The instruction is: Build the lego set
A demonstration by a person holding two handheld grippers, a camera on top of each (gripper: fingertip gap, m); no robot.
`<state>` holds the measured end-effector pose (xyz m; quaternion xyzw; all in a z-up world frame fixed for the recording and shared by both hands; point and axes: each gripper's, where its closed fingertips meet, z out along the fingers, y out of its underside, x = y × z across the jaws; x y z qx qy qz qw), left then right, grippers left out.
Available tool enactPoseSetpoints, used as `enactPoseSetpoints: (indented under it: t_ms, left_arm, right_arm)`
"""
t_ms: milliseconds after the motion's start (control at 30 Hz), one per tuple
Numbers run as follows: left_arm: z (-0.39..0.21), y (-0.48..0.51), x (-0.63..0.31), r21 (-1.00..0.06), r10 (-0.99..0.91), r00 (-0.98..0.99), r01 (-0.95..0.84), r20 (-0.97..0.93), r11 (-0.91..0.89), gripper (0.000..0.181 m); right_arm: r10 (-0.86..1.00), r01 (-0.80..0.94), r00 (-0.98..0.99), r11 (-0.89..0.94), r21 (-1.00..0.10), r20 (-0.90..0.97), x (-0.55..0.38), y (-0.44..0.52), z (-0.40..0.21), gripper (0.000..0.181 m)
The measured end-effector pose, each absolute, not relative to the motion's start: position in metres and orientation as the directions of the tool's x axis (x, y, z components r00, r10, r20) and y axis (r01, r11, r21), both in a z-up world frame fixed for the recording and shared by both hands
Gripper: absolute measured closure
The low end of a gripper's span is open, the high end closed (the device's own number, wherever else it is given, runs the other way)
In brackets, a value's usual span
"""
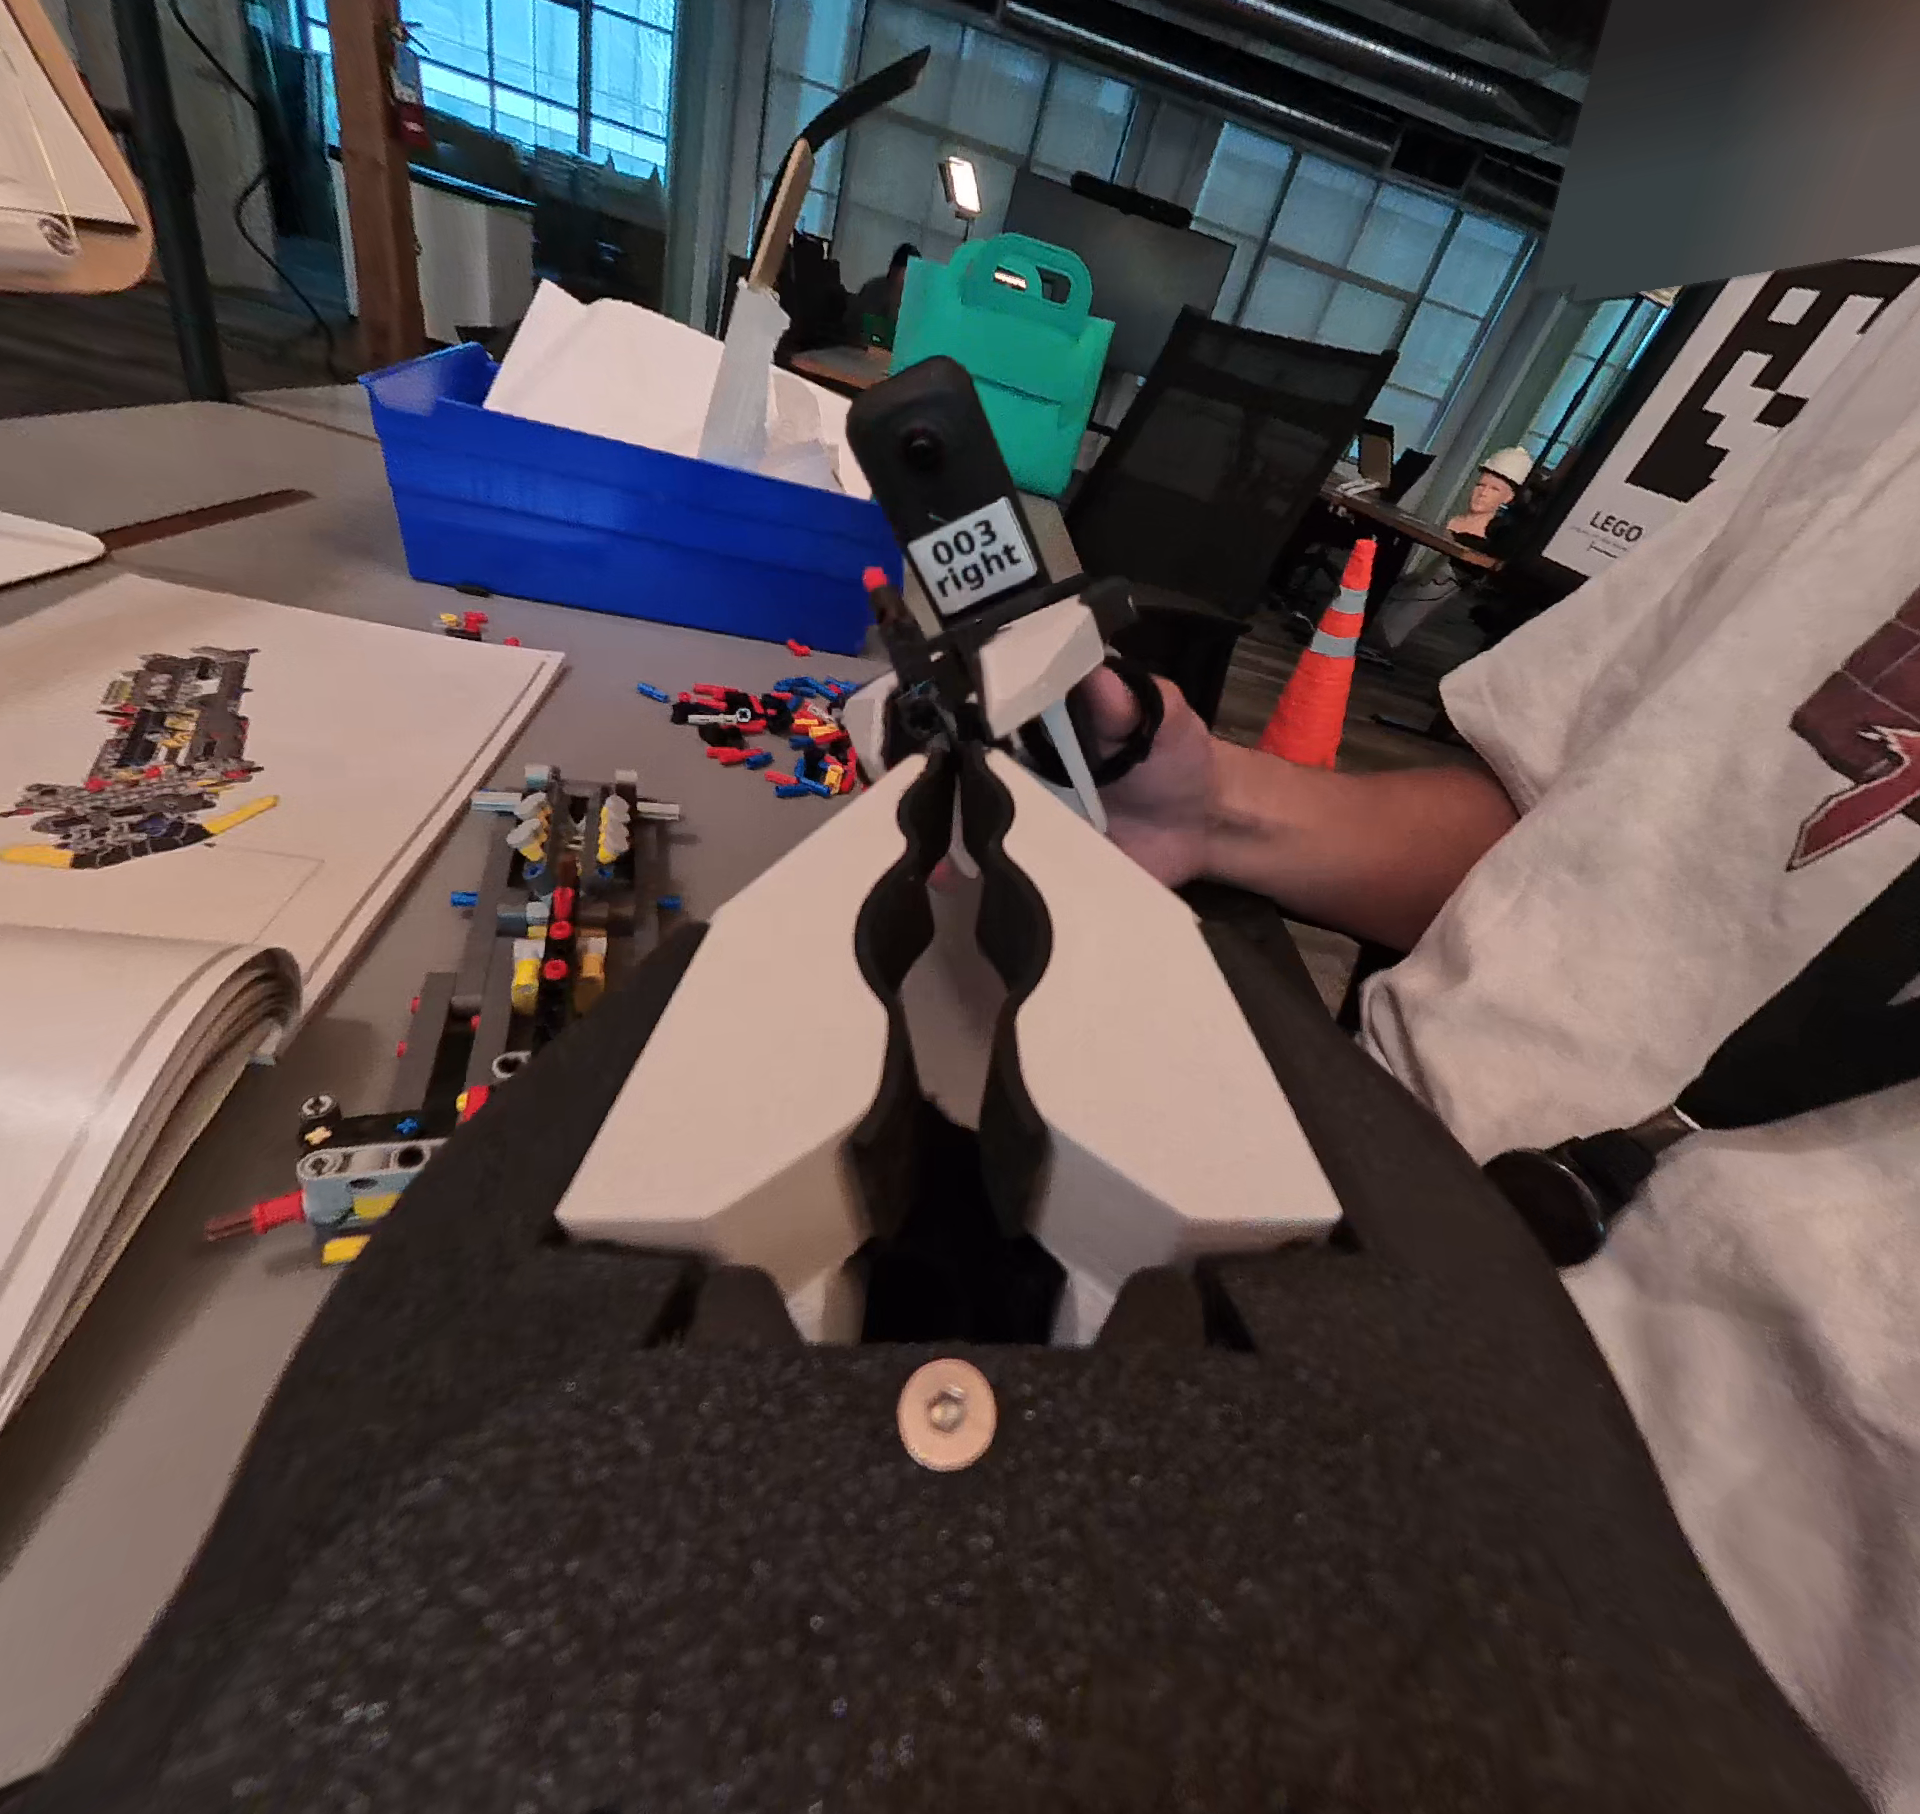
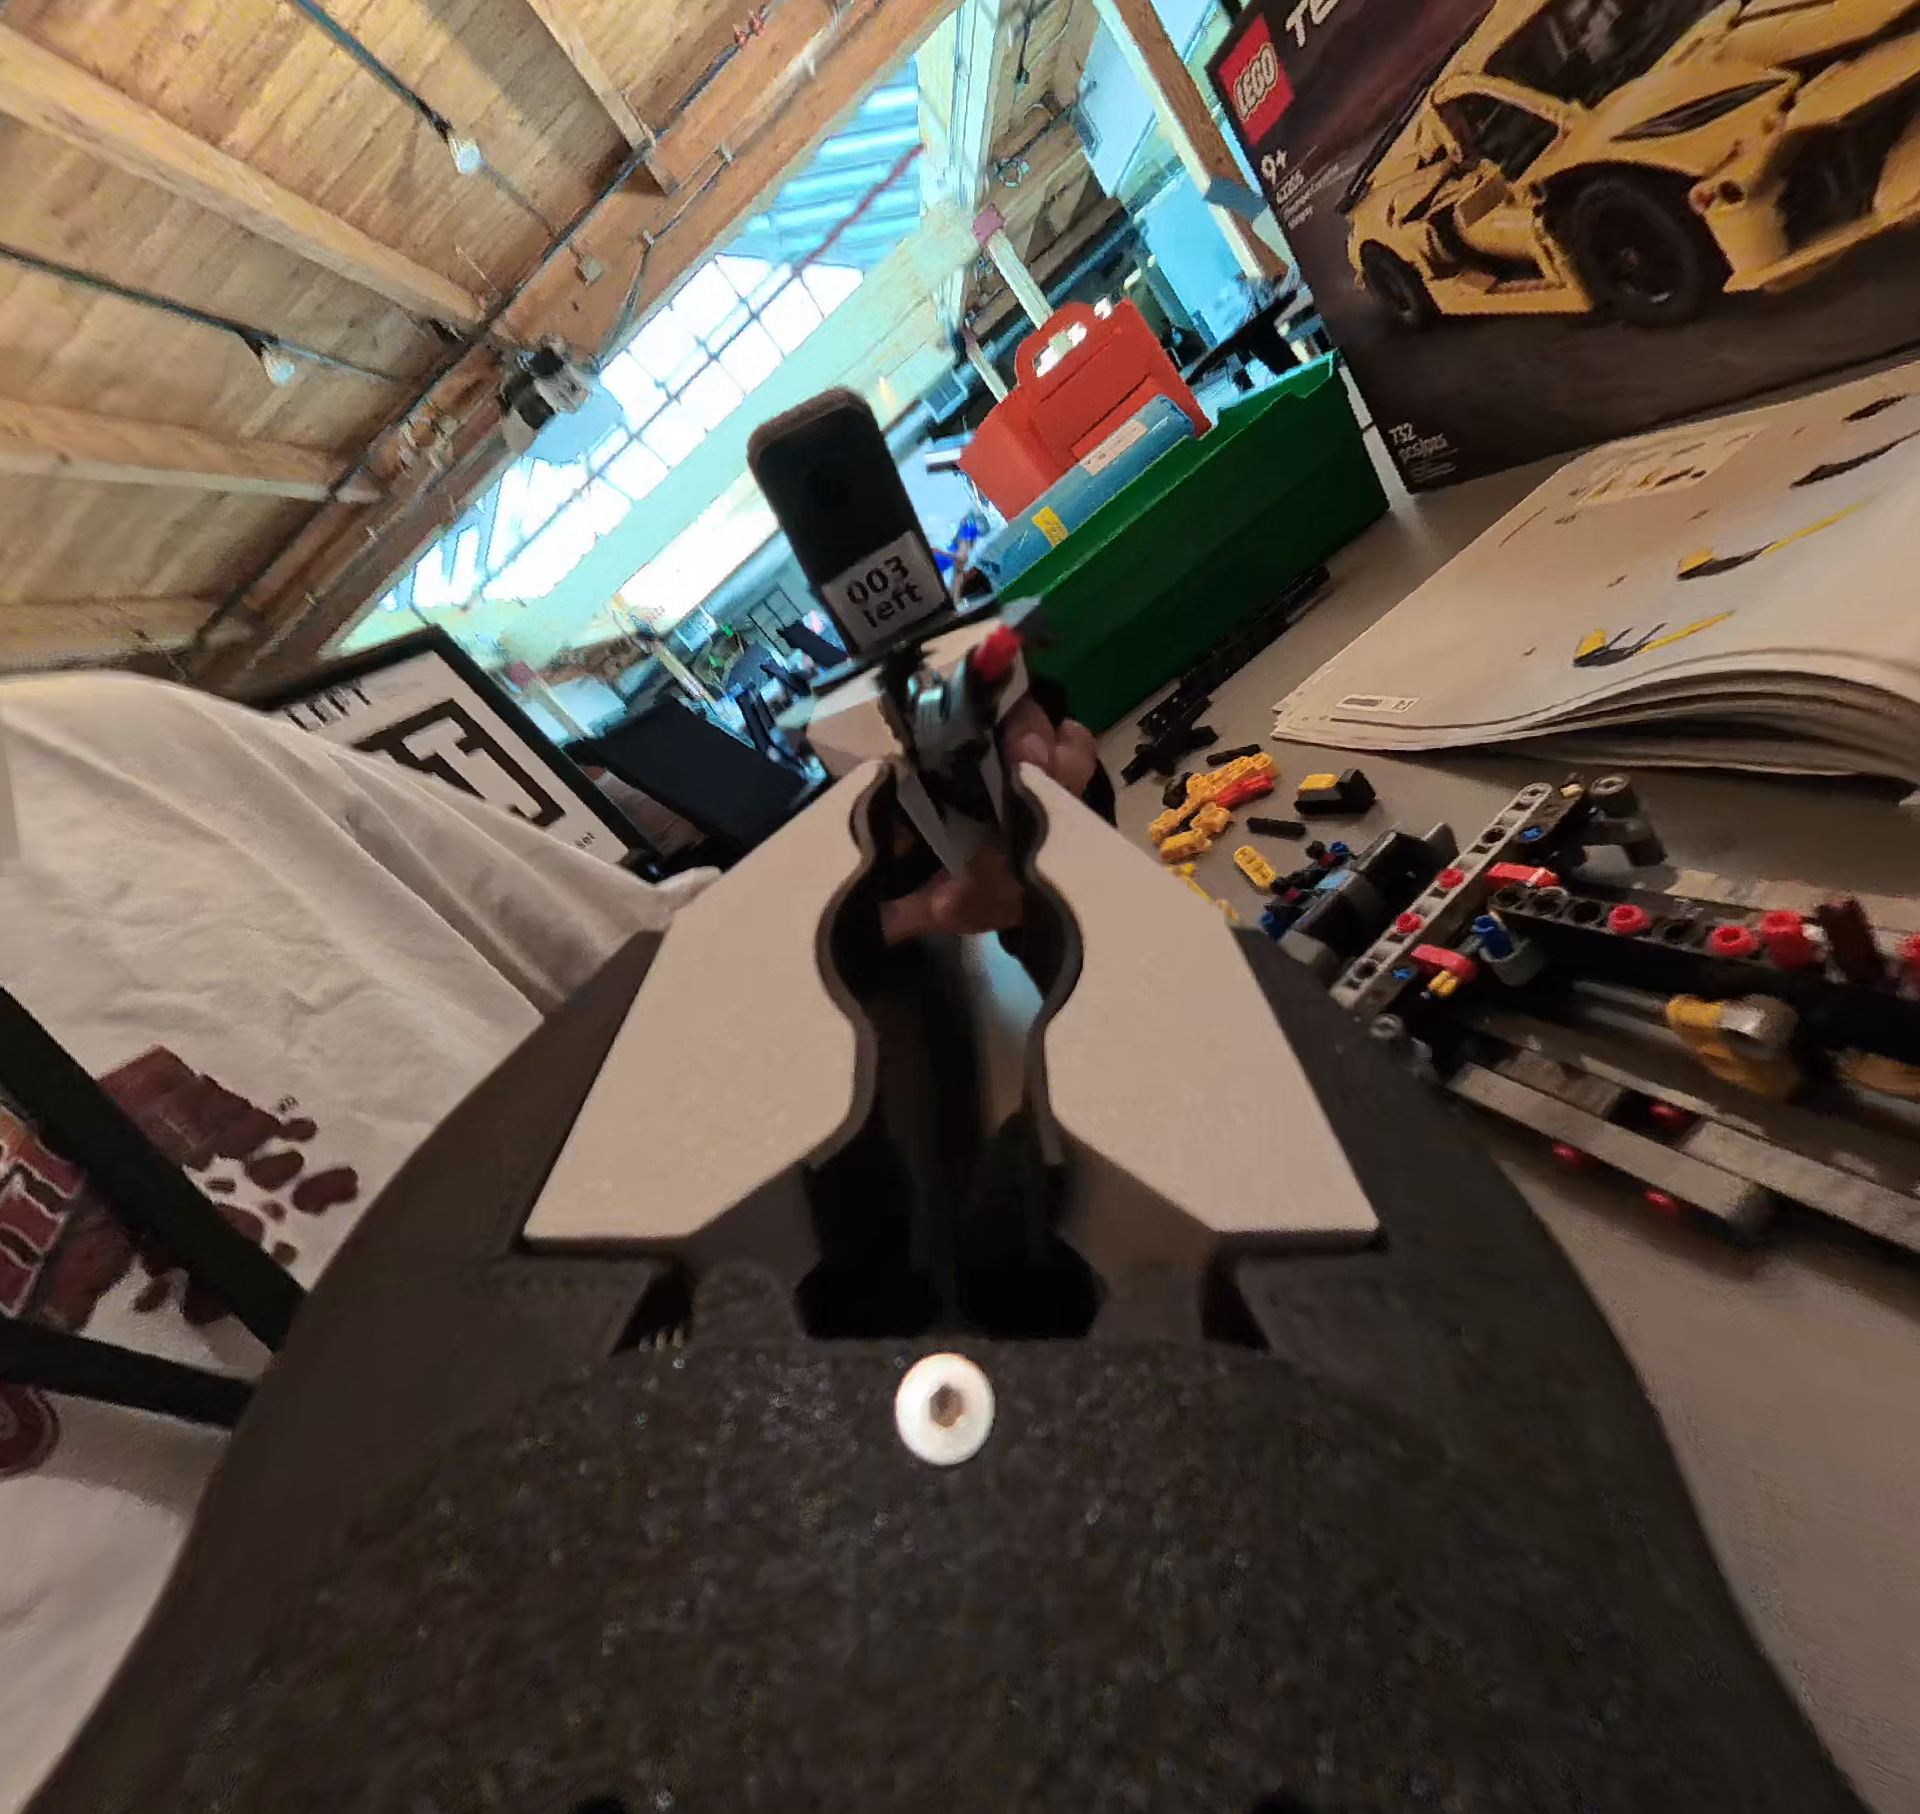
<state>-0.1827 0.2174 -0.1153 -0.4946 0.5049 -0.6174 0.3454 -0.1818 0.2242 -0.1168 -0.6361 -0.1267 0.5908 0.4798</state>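
Black lego chassis lies left of the left gripper.

Wrist views face each other closely above the table. Both share the lego chassis and open manual.

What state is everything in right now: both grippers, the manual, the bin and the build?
left gripper, fingers closed at the tips.
right gripper, fingers slightly apart; grip unclear.
instruction manual, open, flat on the table.
blue bin, holds white paper.
chassis build, partly built, lying flat.
loose pieces, scattered.
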Motion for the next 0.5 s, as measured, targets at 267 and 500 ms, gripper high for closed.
enactPoseSetpoints:
  t_ms: [267, 500]
  left_arm:
    - [-0.116, 0.206, -0.171, -0.964, -0.918, -0.294, -0.059, 0.267, -0.261, 0.181]
    - [-0.119, 0.206, -0.167, -0.97, -0.93, -0.275, -0.062, 0.243, -0.235, 0.181]
  right_arm:
    - [0.715, -0.498, 0.159, -0.538, -0.681, -0.681, -0.184, 0.224, -0.102, 0.175]
    - [0.721, -0.485, 0.193, -0.52, -0.703, -0.666, -0.181, 0.223, -0.105, 0.175]
